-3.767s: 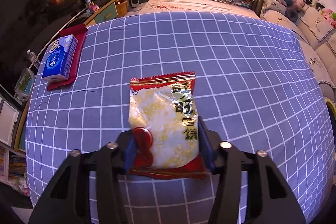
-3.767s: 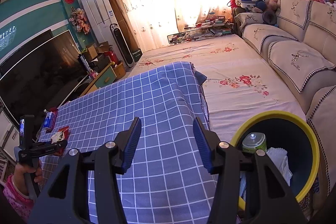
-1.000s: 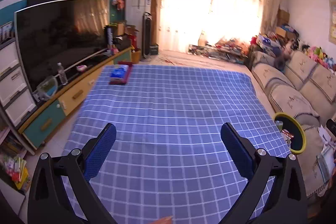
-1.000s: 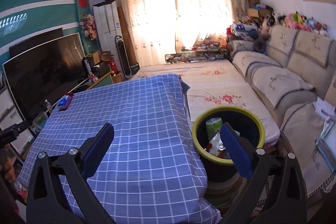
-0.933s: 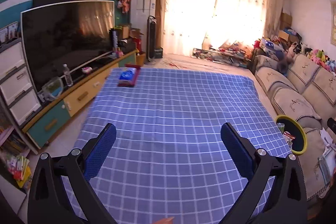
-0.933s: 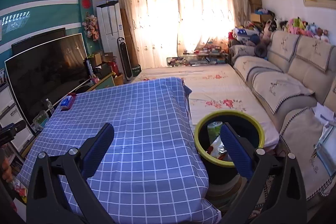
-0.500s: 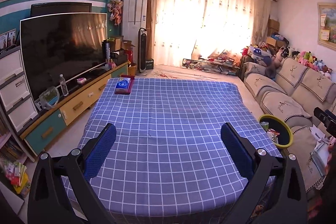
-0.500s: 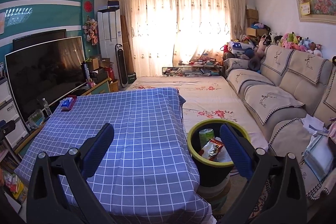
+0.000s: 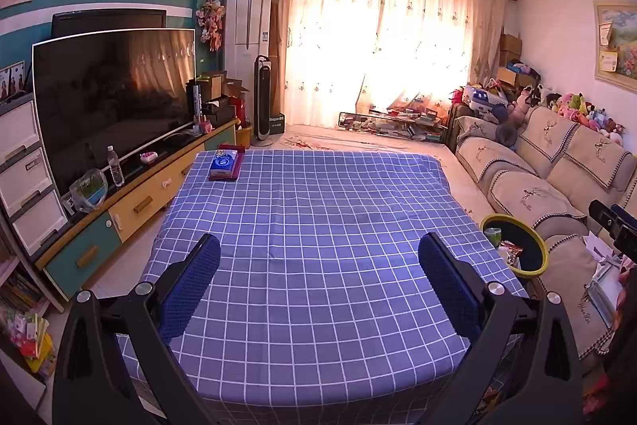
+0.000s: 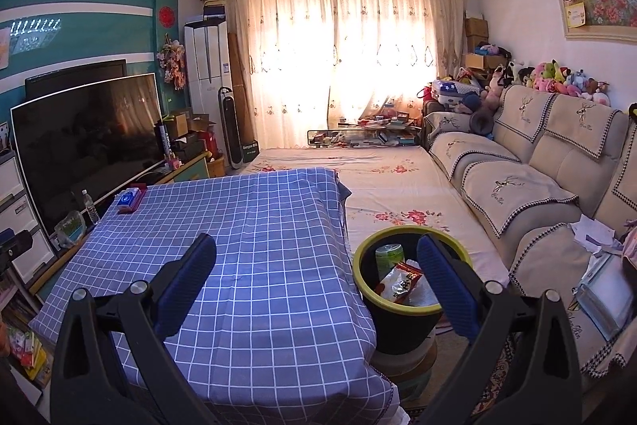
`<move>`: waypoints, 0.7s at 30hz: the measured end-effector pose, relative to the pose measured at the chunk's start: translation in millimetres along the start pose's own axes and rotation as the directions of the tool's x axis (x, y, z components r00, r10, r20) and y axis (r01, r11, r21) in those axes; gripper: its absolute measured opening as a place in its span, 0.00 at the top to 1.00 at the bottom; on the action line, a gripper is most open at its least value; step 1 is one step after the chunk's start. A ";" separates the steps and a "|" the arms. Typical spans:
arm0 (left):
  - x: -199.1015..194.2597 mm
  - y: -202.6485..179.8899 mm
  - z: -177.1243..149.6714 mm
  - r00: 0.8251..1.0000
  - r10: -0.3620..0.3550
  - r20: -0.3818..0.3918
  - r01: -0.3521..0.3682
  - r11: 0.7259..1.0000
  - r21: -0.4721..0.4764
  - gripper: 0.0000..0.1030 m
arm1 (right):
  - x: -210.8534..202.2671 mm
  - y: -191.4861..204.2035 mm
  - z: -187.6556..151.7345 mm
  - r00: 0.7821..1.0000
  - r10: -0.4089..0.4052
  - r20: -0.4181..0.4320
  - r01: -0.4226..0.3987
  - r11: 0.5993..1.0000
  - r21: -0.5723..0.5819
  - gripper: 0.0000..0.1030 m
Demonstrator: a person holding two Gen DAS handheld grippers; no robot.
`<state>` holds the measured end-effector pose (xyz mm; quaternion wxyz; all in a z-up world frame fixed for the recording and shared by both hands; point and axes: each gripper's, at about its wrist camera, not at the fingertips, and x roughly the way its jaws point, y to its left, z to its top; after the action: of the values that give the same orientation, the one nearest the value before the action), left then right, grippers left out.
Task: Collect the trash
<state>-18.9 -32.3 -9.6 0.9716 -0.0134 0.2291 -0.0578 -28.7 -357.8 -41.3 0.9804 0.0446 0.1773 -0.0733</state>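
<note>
The snack wrapper point(image 10: 400, 281), pinched in the left claw point(image 9: 318, 281) seconds ago, now lies inside the yellow-rimmed bin point(image 10: 360, 251) beside the counter point(image 10: 254, 226). Both claws, right claw point(image 10: 316, 279) included, are spread and empty. Collection appears complete.

Both wrist views look from the near end, high, toward the 12 o'clock curtains point(image 9: 382, 42); they share the checked bench point(image 9: 318, 226) and bin point(image 10: 410, 305).
</note>
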 end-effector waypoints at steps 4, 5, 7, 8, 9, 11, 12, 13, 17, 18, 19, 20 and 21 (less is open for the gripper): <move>-0.5 -0.1 1.0 1.000 -0.004 0.003 0.004 1.000 0.002 0.05 | 0.3 0.1 0.3 1.000 0.001 0.000 -0.001 1.000 0.001 0.07; 0.0 0.2 1.1 1.000 -0.005 0.004 0.005 1.000 0.002 0.05 | 0.3 0.0 0.2 1.000 0.002 -0.001 -0.002 1.000 0.001 0.07; -1.4 0.0 0.7 1.000 -0.006 0.007 0.006 1.000 0.002 0.05 | 0.0 0.1 0.1 1.000 0.003 0.001 -0.003 1.000 0.000 0.07; -2.0 0.0 0.4 1.000 -0.004 0.009 0.004 1.000 0.003 0.05 | -0.3 0.3 -0.3 1.000 0.003 0.002 -0.003 1.000 0.001 0.07; -2.0 0.7 1.0 1.000 -0.003 0.010 0.003 1.000 0.003 0.05 | 0.0 0.8 -0.4 1.000 0.003 0.002 -0.003 1.000 0.001 0.07; -1.5 2.3 1.2 1.000 -0.003 0.011 0.003 1.000 0.002 0.05 | 0.0 0.7 -0.7 1.000 0.003 0.001 -0.003 1.000 0.000 0.07; -1.9 2.5 1.0 1.000 -0.004 0.012 0.004 1.000 0.001 0.05 | 0.0 0.8 -0.8 1.000 0.004 0.001 -0.004 1.000 0.001 0.07; -1.9 2.0 1.1 1.000 -0.002 0.012 0.002 1.000 0.003 0.05 | 0.2 0.7 -0.7 1.000 0.003 0.000 -0.003 1.000 0.002 0.07; -2.6 0.5 0.9 1.000 -0.002 0.012 0.002 1.000 0.004 0.05 | 0.8 1.9 -0.3 1.000 0.005 0.000 -0.005 1.000 0.002 0.07; -2.7 0.4 0.8 1.000 -0.002 0.012 0.002 1.000 0.004 0.05 | 0.9 1.9 -0.3 1.000 0.005 0.000 -0.005 1.000 0.001 0.07; -2.7 0.1 0.6 1.000 -0.001 0.012 0.001 1.000 0.005 0.05 | 0.9 1.6 -0.3 1.000 0.004 0.000 -0.004 1.000 0.002 0.07; -2.5 -0.2 0.8 1.000 0.000 0.011 0.000 1.000 0.007 0.05 | 0.9 1.4 -0.4 1.000 0.004 0.001 -0.004 1.000 0.004 0.07; -2.3 -0.4 0.4 1.000 0.001 0.011 -0.001 1.000 0.007 0.05 | 1.0 1.6 -0.7 1.000 0.005 0.000 -0.005 1.000 0.004 0.07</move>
<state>-20.8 -32.5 -8.1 0.9729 -0.0101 0.2235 -0.0581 -27.8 -356.3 -42.2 0.9805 0.0472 0.1769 -0.0712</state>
